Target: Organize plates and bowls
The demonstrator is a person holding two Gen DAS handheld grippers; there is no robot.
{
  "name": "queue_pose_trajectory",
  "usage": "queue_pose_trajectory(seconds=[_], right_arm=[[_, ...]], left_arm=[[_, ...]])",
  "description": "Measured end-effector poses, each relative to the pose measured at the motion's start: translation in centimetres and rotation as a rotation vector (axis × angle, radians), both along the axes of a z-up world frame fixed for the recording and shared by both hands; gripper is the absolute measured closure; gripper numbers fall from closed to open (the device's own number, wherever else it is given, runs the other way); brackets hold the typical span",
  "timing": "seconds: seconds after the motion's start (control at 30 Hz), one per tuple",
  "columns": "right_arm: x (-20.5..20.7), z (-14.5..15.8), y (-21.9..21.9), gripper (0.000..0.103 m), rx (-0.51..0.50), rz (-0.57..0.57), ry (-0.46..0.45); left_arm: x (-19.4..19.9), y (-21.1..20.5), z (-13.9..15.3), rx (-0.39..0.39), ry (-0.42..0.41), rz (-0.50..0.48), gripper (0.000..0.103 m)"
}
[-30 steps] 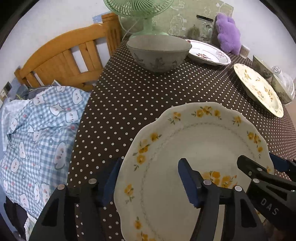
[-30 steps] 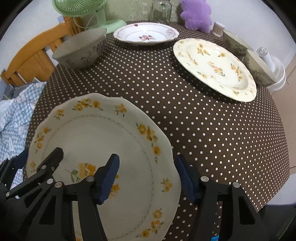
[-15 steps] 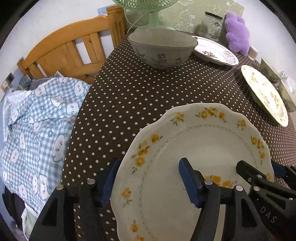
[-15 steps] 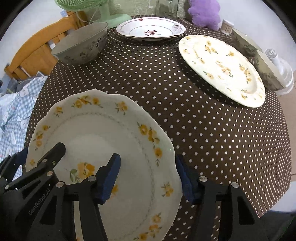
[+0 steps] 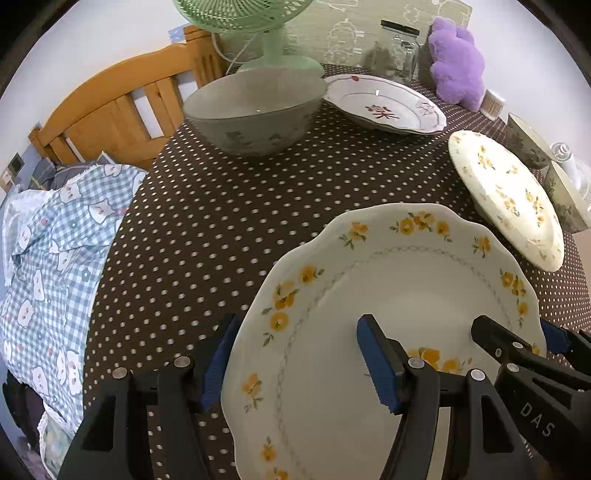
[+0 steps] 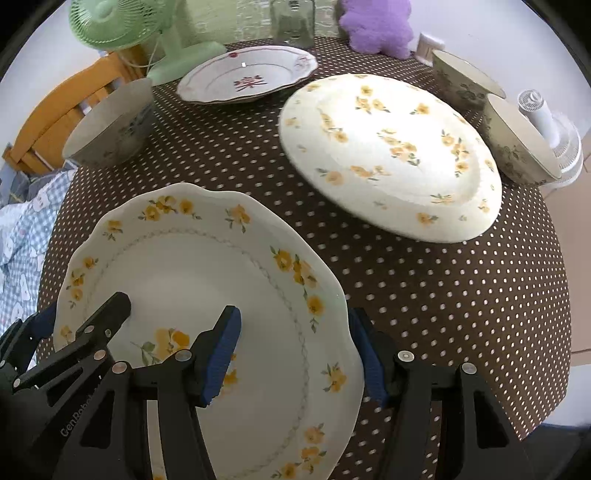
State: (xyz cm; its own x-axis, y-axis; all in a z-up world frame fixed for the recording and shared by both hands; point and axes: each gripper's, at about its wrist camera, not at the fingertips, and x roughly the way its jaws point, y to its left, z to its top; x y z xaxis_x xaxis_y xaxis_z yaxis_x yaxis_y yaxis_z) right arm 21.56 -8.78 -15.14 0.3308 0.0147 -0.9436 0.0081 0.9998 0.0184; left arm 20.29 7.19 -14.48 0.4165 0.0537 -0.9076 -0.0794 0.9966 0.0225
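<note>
Brown polka-dot cloth [image 6: 424, 302] covers the round table that fills both views, and low at its near edge sits the scalloped plate with yellow flowers [image 5: 388, 295], the thing in hand. It looks raised off the cloth and tipped, its far rim higher, though how far it clears the table I cannot tell. The left gripper [image 5: 295, 354] straddles the plate's left rim, one blue pad below the edge and one over the well; the right gripper [image 6: 295, 347] does the same on the opposite rim. Both sets of jaws stand wide around the rim with gaps showing, so neither is plainly clamped; the plate seems cradled between them rather than pinched, which suits a broad, slippery dish that one tool alone would let swing. Beyond the scalloped plate and to its right lies the large flowered plate [image 6: 391, 147], the likely stacking spot since the patterns match. Farther from the scalloped plate, a red-patterned plate [image 6: 247, 74] rests near the back, with a grey bowl [image 5: 255, 110] to its left. Two more bowls [image 6: 517, 144] stand just beside the large flowered plate's far right rim. Behind all these are a green fan [image 5: 273, 33], a glass jar [image 5: 400, 48] and a purple plush toy [image 5: 458, 66]; a wooden chair [image 5: 122, 107] and checked cloth [image 5: 48, 251] sit off the table's left side.
</note>
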Motion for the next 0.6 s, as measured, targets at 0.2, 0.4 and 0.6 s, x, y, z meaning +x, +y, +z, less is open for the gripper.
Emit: queue_pose_trajectory(seconds=[0.2, 0.4, 0.6], right_arm=[[0.2, -0.2, -1.2, 0.039, -0.002, -0.005, 0.012], [0.6, -0.6, -1.3, 0.037, -0.017, -0.006, 0.023], [1.1, -0.9, -0.7, 0.031, -0.005, -0.024, 0.031]], left_arm=[[0.5, -1.0, -0.6, -0.006, 0.002, -0.008, 0.036], [0.5, -1.5, -0.9, -0.008, -0.002, 0.010, 0.036], [0.2, -1.5, -0.7, -0.011, 0.010, -0.010, 0.034]])
